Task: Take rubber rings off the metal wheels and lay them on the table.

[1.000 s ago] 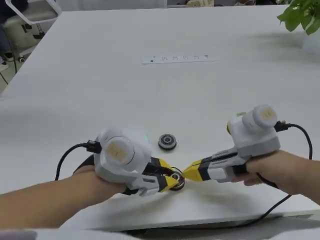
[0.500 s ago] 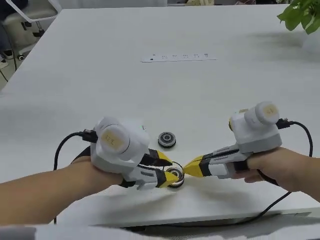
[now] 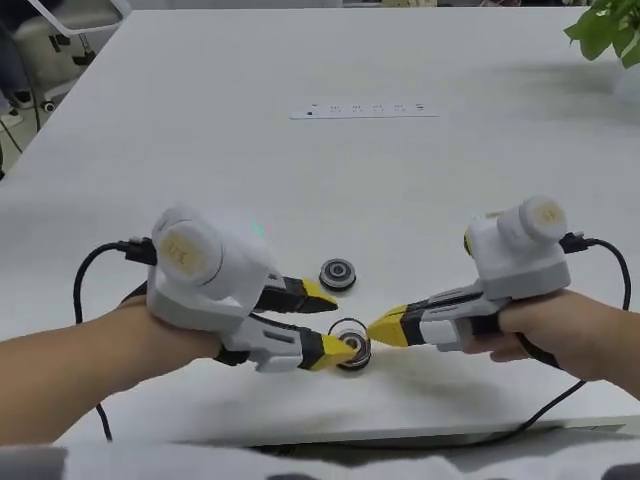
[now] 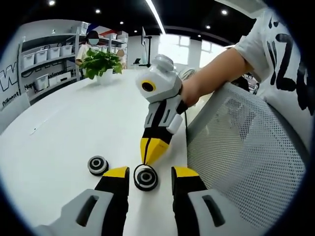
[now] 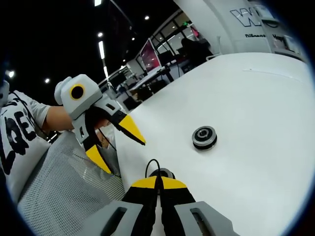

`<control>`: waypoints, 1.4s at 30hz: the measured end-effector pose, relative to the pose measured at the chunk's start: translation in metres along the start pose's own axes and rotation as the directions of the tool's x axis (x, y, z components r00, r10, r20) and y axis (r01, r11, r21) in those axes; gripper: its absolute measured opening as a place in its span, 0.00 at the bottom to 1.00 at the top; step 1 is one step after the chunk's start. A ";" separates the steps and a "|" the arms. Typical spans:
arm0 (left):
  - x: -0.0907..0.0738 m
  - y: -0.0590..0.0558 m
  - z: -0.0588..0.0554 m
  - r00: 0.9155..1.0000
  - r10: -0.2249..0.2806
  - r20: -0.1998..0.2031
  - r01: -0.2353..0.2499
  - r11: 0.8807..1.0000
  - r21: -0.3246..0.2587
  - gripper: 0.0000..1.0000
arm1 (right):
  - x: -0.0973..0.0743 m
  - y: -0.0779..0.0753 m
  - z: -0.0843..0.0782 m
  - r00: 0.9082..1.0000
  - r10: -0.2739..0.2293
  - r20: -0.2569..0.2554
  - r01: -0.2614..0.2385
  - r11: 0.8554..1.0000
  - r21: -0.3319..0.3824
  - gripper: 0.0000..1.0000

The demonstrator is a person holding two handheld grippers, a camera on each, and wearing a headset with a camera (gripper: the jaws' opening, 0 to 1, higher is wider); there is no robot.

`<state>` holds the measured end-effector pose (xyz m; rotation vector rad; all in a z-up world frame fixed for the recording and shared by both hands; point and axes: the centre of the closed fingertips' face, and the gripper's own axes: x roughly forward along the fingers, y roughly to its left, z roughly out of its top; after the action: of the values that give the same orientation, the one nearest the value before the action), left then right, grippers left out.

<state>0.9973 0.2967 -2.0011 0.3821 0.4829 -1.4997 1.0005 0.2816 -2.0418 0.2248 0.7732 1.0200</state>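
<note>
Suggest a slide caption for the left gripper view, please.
Open left gripper straddles a wheel while the right gripper pinches its rubber ring.

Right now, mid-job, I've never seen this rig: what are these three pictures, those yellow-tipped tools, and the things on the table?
No robot: a person holds a two-jaw gripper in each hand. The head view looks down from their headset; each round view comes from a camera on one gripper. On the white table lie two metal wheels and, farther off, a power strip. The left gripper is open, jaws either side of the near wheel. The right gripper is shut, seemingly pinching that wheel's thin black rubber ring, which loops up. The far wheel lies untouched.
</note>
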 end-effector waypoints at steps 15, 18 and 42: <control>-0.041 -0.003 0.018 0.995 0.042 0.092 -0.035 0.997 -0.068 0.44 | 0.002 0.007 0.013 1.000 0.015 0.004 -0.015 1.000 -0.011 0.00; -0.048 -0.001 0.018 0.993 0.060 0.100 -0.053 0.996 -0.067 0.46 | 0.003 0.008 0.015 1.000 0.017 0.002 -0.016 1.000 -0.012 0.00; -0.085 0.006 -0.006 0.983 0.158 0.092 -0.147 0.982 -0.120 0.59 | 0.039 0.004 0.028 0.999 0.021 -0.033 -0.022 0.999 -0.049 0.00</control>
<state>1.0022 0.3721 -1.9614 0.2481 0.4459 -1.3299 1.0282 0.3210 -2.0385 0.1751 0.7754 1.0638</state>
